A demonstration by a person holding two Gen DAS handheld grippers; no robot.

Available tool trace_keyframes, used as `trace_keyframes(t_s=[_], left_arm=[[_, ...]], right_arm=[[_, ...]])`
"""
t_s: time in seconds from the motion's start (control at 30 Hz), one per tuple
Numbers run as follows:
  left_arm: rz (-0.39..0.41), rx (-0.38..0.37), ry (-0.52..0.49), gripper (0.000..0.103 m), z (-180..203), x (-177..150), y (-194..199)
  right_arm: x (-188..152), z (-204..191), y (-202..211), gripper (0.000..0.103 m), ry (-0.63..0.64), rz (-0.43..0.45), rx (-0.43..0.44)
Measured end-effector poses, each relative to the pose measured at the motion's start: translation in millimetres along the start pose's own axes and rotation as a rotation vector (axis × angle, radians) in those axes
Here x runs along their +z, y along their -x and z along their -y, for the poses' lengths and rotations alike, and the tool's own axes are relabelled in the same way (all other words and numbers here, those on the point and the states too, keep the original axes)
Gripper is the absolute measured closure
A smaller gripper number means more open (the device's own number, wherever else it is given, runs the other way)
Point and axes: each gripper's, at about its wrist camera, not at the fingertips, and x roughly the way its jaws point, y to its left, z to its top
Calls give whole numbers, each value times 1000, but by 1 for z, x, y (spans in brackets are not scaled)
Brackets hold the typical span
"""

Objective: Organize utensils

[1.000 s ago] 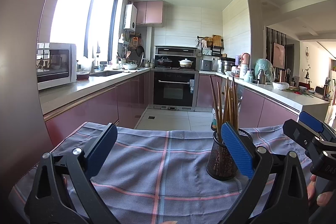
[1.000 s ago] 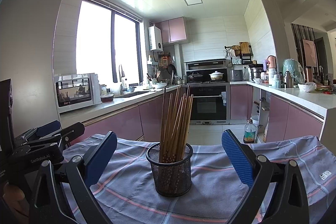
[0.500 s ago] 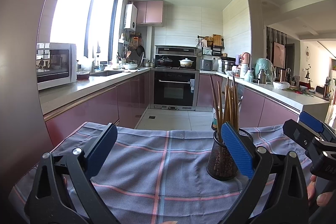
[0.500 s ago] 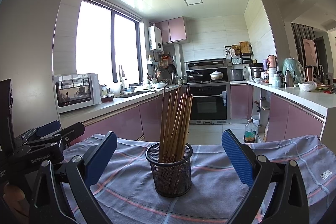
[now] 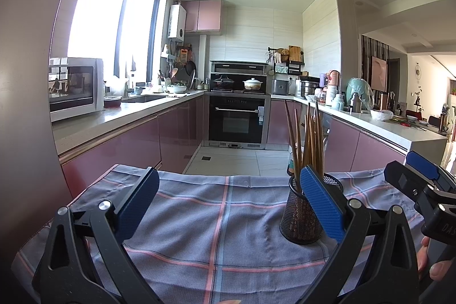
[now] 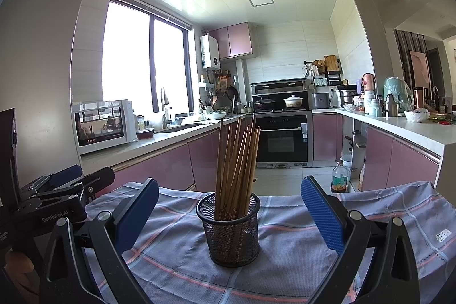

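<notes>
A black mesh cup (image 6: 231, 230) holding several wooden chopsticks (image 6: 236, 161) stands upright on a blue-grey checked cloth (image 6: 285, 241). My right gripper (image 6: 229, 214) is open, its blue pads to either side of the cup and nearer the camera than it. In the left wrist view the same cup (image 5: 299, 218) sits behind the right pad, with the chopsticks (image 5: 309, 141) rising above it. My left gripper (image 5: 229, 204) is open over bare cloth (image 5: 222, 218), with nothing between its pads. Each gripper shows at the edge of the other's view.
The cloth's far edge (image 5: 228, 178) drops to a tiled kitchen floor. Pink cabinets and counters run along both sides, with a microwave (image 5: 75, 86) on the left and an oven (image 5: 238, 118) at the back. A bottle (image 6: 339, 177) stands on the floor to the right.
</notes>
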Motion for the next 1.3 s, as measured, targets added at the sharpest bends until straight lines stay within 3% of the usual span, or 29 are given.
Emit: trace_keyframes(t_s=[1.3], left_arm=[[-5, 0, 1, 6, 1, -2, -2]], right_arm=[[-1, 1, 2, 7, 0, 7, -1]])
